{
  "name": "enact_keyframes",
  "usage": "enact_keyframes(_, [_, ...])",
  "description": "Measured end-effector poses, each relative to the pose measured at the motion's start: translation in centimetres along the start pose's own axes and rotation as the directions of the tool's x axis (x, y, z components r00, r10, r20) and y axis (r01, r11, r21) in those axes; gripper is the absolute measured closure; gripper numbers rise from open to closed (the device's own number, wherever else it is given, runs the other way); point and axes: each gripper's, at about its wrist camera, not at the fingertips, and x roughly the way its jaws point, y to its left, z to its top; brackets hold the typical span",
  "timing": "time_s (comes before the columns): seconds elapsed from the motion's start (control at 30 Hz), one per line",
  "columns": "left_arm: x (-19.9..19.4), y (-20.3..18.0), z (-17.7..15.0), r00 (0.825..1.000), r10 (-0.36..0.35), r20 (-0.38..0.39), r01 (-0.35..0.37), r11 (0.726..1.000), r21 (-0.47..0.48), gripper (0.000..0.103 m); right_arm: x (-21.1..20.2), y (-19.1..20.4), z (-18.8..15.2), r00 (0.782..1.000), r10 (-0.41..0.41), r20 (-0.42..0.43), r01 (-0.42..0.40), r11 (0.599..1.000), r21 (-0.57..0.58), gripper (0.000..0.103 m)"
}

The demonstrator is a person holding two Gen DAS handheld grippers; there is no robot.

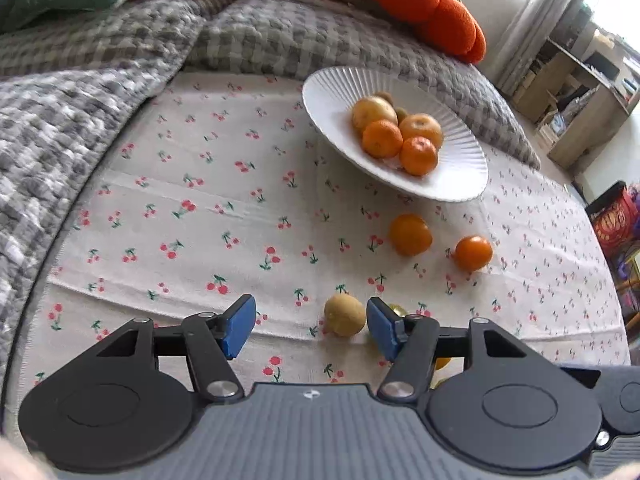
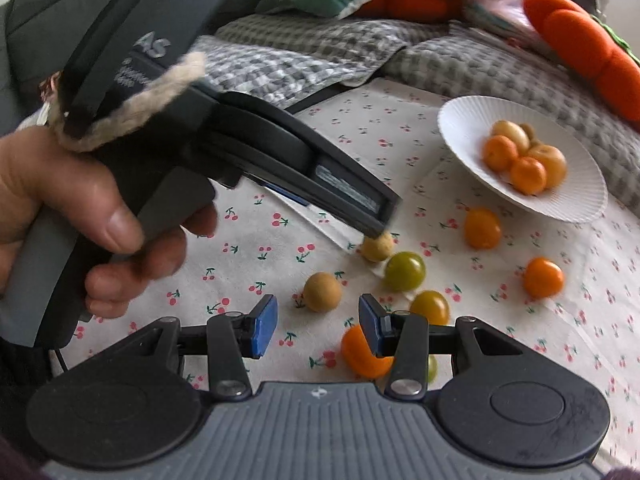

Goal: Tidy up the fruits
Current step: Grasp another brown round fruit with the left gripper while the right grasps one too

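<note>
Left wrist view: the left claw (image 1: pixel 311 327) hangs spread over the cherry-print cloth (image 1: pixel 200 208) that covers the bed, its blue pads pinching nothing. A small tan fruit (image 1: pixel 345 315) lies on the cloth between the pads, close to the right pad and apart from the left one; whether it touches the right pad cannot be told. It is near round, so it shows no clear long axis. Beyond the claw, two oranges (image 1: pixel 410 234) lie loose near the cloth's right edge, just short of the white ribbed plate (image 1: pixel 332 92), which holds a heap of oranges and paler fruit toward the cloth's far right corner.

Right wrist view: the right claw (image 2: pixel 318 326) is also spread and empty. A second tan fruit (image 2: pixel 322 291) sits just ahead of the gap, apart from both pads. An orange fruit (image 2: pixel 362 354) lies partly behind the right pad, outside the gap; contact cannot be judged. A green fruit (image 2: pixel 405 271) and a yellowish one (image 2: pixel 430 307) lie just beyond. A hand (image 2: pixel 72 216) holds the other tool at left, its tip over the first tan fruit.
</note>
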Motion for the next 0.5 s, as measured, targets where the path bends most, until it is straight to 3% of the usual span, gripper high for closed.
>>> enact_keyframes(0.3, [0.6,0.3,0.1,1.000,-0.012,-0.018,0.012,1.000,0.004,0.045,2.1,0.1,-0.1,1.000,-0.019,-0.014,0.019,1.000,-0.022,0.065])
enact_keyframes(0.43, [0.8,0.0,0.1,1.000,-0.012,-0.023,0.012,1.000,0.015,0.045,2.3,0.2,-0.2,0.999,-0.042,-0.017,0.041,0.999,-0.035,0.080])
enact_keyframes(0.5, [0.9,-0.1,0.0,0.999,-0.020,-0.026,0.020,1.000,0.018,0.045,2.0,0.0,-0.1,0.999,-0.033,-0.020,0.033,0.999,-0.020,0.080])
